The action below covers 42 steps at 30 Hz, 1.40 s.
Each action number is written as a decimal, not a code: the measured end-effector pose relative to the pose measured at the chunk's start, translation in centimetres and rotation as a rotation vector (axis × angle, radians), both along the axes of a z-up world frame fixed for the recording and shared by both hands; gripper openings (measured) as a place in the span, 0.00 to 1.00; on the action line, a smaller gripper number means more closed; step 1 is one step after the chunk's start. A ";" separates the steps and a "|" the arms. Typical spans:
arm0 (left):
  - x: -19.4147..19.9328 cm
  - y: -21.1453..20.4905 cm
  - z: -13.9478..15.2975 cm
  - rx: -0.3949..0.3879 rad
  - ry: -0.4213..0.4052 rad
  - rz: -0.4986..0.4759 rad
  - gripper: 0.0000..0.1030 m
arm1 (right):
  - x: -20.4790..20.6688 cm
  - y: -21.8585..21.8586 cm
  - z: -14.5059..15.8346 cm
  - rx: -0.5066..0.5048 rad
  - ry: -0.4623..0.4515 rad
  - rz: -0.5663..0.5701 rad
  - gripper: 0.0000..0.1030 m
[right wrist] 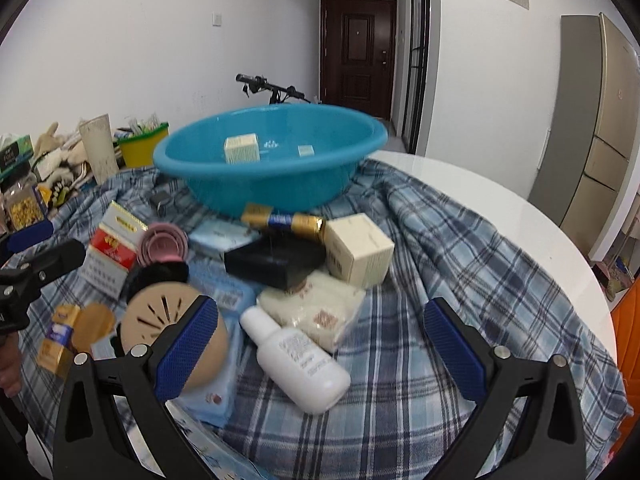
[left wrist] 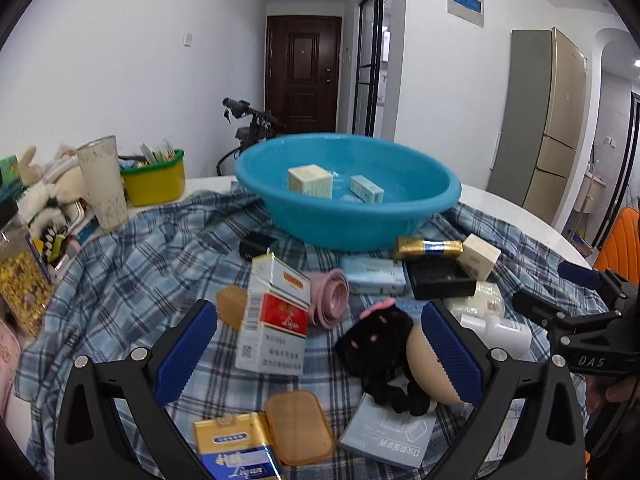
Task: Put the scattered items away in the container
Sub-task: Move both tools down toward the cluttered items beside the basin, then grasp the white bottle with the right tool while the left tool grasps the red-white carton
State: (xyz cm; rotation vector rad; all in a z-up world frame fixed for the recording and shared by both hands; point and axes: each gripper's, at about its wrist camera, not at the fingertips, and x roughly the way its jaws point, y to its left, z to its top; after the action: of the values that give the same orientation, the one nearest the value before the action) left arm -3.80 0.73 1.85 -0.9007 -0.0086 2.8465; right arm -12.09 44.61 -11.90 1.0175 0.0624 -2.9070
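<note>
A blue basin [left wrist: 348, 192] [right wrist: 272, 160] stands on a plaid cloth [right wrist: 460, 260] and holds a cream box [left wrist: 310, 181] and a small pale box [left wrist: 366, 188]. Scattered items lie in front of it: a red-and-white carton [left wrist: 276, 316], a pink roll [left wrist: 330, 296], a black plush toy [left wrist: 380, 344], a white bottle [right wrist: 300, 364], a cream box [right wrist: 358, 252], a black box [right wrist: 276, 264]. My left gripper [left wrist: 320, 356] is open above the carton and plush toy. My right gripper [right wrist: 320, 348] is open over the white bottle.
A yellow bin [left wrist: 154, 180], a tall cup [left wrist: 102, 182] and stuffed toys [left wrist: 48, 192] crowd the table's left side. A bicycle [left wrist: 252, 120] stands behind the table. A fridge [left wrist: 552, 120] is at the right, an orange chair [left wrist: 620, 244] by the table edge.
</note>
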 end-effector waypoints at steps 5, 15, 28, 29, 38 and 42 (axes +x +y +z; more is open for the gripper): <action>-0.3 0.4 -0.6 0.008 -0.017 -0.017 1.00 | 0.2 -0.3 -0.9 0.043 -0.002 0.016 0.99; -0.8 0.1 -0.6 0.028 -0.015 -0.020 1.00 | -0.3 -0.7 -3.0 0.043 -0.115 0.063 0.60; -1.1 -0.8 -0.6 0.046 -0.020 -0.004 1.00 | -0.6 -0.5 -4.1 0.055 -0.204 0.101 0.49; -1.1 -0.8 -0.6 0.046 -0.020 -0.006 1.00 | -0.8 -0.6 -4.2 0.054 -0.226 0.107 0.48; -1.0 -0.6 -0.8 0.040 -0.021 -0.012 1.00 | -2.2 -0.4 -5.3 -0.048 -0.297 0.162 0.45; -1.1 -0.9 -0.7 0.042 -0.023 -0.005 1.00 | -2.5 -0.2 -5.5 -0.089 -0.280 0.177 0.45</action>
State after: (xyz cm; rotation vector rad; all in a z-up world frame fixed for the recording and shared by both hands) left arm -4.92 -0.20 1.13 -0.9227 -0.0684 2.8200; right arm -14.64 44.43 -17.36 1.3170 0.0089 -2.5611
